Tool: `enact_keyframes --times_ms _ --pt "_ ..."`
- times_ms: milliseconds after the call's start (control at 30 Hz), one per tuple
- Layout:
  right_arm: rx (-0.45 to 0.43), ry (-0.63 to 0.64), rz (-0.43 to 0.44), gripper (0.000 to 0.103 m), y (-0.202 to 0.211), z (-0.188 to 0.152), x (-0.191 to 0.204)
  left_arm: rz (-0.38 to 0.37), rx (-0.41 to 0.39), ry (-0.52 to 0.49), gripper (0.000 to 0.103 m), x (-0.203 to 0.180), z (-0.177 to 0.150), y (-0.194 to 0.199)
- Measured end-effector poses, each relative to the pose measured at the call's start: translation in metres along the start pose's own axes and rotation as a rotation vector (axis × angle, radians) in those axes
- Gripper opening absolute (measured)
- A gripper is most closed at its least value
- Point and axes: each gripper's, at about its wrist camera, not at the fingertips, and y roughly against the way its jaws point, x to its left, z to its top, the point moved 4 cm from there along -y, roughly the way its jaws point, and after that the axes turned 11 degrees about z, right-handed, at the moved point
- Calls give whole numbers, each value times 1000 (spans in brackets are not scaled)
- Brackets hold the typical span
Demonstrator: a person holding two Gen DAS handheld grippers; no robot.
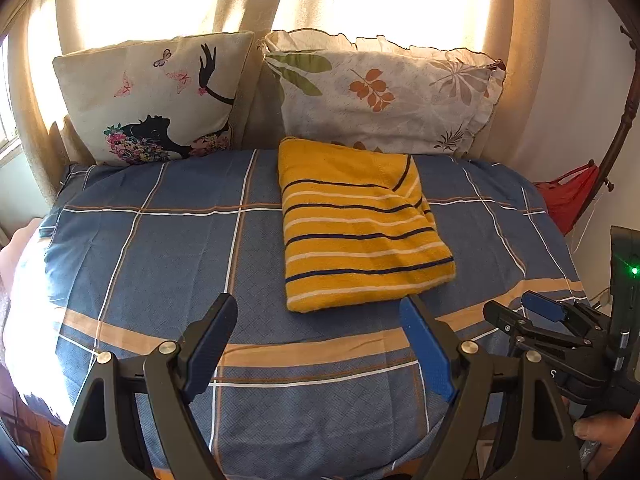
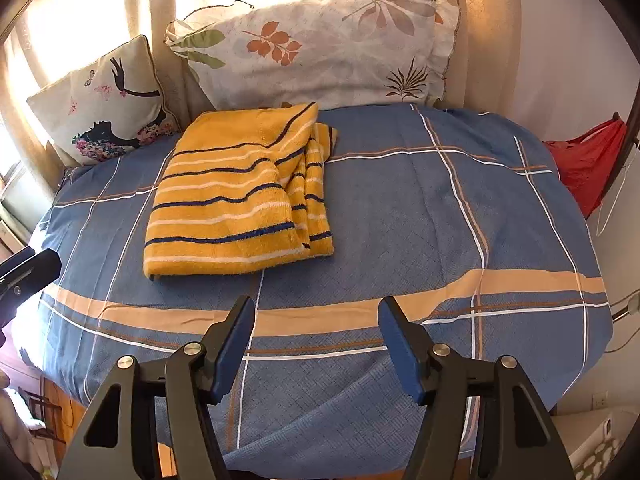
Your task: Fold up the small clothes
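A yellow towel with dark blue and white stripes (image 1: 360, 224) (image 2: 244, 196) lies folded into a rectangle on the blue checked bed cover (image 1: 160, 248) (image 2: 420, 220), near the pillows. My left gripper (image 1: 316, 312) hovers open over the near part of the bed, just short of the towel's front edge, with nothing between its blue pads. My right gripper (image 2: 316, 312) is open too, empty, over bare cover to the right of the towel. In the left wrist view the right gripper (image 1: 520, 312) shows at the right edge. The tip of the left gripper (image 2: 28, 272) shows at the left edge of the right wrist view.
Two pillows lean against the curtain at the head of the bed: one with a black figure and butterflies (image 1: 152, 100) (image 2: 104, 108), one with leaves (image 1: 384, 92) (image 2: 320, 48). A red bag (image 1: 572, 196) (image 2: 588, 164) hangs to the right. A white basket (image 2: 596, 444) sits low right.
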Motion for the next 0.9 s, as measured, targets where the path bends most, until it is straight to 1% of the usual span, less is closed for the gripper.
enact_keyframes --times_ms 133,433,633,900 --pt "7 28 8 70 -1 0 -3 22 3 6 83 -9 -4 3" --pt "41 70 51 72 -11 -8 2 57 52 39 83 -12 -14 0" --pt "53 87 60 73 -15 -15 6 55 70 31 83 -16 -18 -3" --pt "57 53 49 74 -16 -16 -3 48 71 17 83 -22 -18 -4"
